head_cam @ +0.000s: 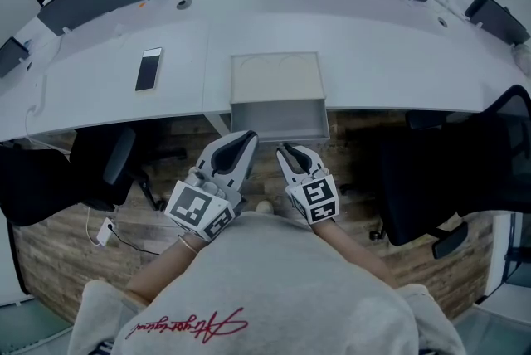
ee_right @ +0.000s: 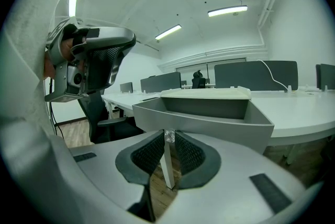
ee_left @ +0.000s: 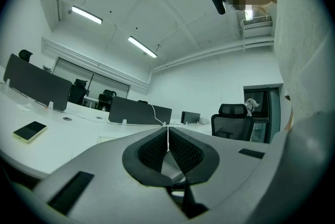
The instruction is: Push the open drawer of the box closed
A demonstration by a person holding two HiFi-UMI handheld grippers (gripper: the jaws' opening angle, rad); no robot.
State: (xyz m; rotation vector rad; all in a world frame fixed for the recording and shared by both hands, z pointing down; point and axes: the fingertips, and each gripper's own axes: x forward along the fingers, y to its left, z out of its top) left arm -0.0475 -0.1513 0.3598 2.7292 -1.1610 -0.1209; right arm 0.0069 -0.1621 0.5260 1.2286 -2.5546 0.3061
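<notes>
Left gripper [head_cam: 246, 136], right gripper [head_cam: 284, 149]: fingers clenched, empty. Open drawer [head_cam: 280, 121] of box [head_cam: 276, 75] just ahead of fingertips, right pair apart from it.

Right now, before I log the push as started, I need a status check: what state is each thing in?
Drawer: open, sticking out past the desk edge, looks empty.
Box: on the desk, drawer not yet shut.
Left gripper: shut, holding nothing.
Right gripper: shut, holding nothing, facing the drawer front.
Phone: flat on the desk, screen dark.
</notes>
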